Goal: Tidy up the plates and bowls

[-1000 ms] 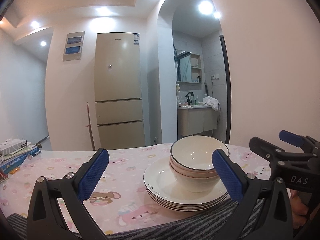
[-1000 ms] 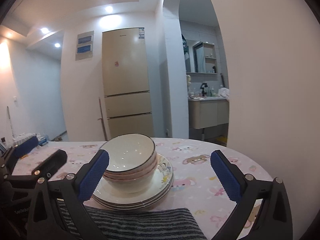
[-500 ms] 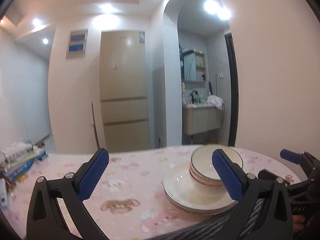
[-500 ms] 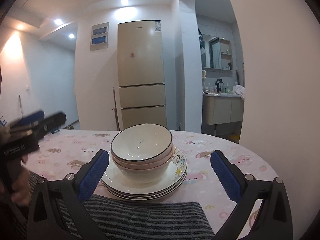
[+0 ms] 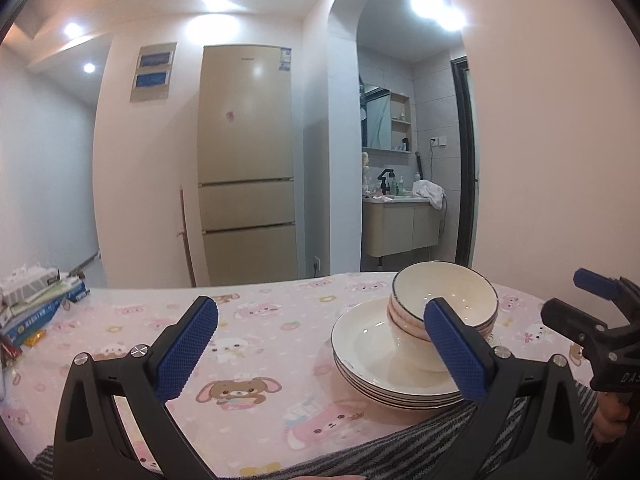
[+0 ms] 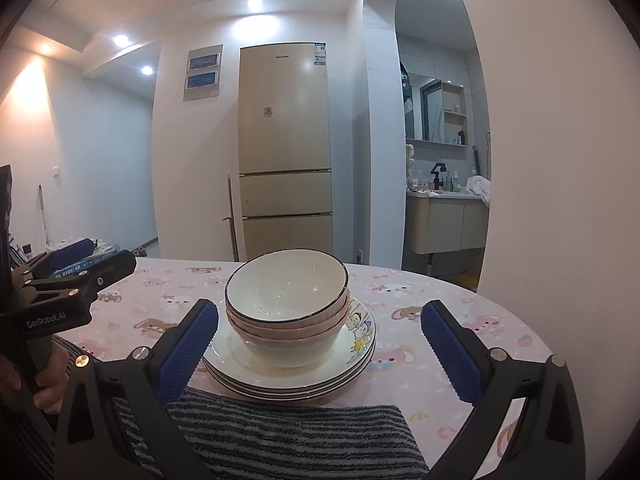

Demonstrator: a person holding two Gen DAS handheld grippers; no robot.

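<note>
Your crockery looks gathered already: the bowls (image 6: 286,306) sit nested on the stack of plates (image 6: 292,364), which rests on the pink tablecloth (image 6: 440,320) at the near edge, just behind the striped towel (image 6: 296,436). No loose dish shows anywhere else on the table, so I judge little is left, unless the stack must go elsewhere. Your right gripper (image 6: 318,350) is spread wide and empty, with the stack in front of it between its fingers; your left gripper (image 5: 320,346) is equally wide and holds nothing, aimed left of the stack. How many bowls are nested is hard to count, and the plates' near rim hides behind the towel.
</note>
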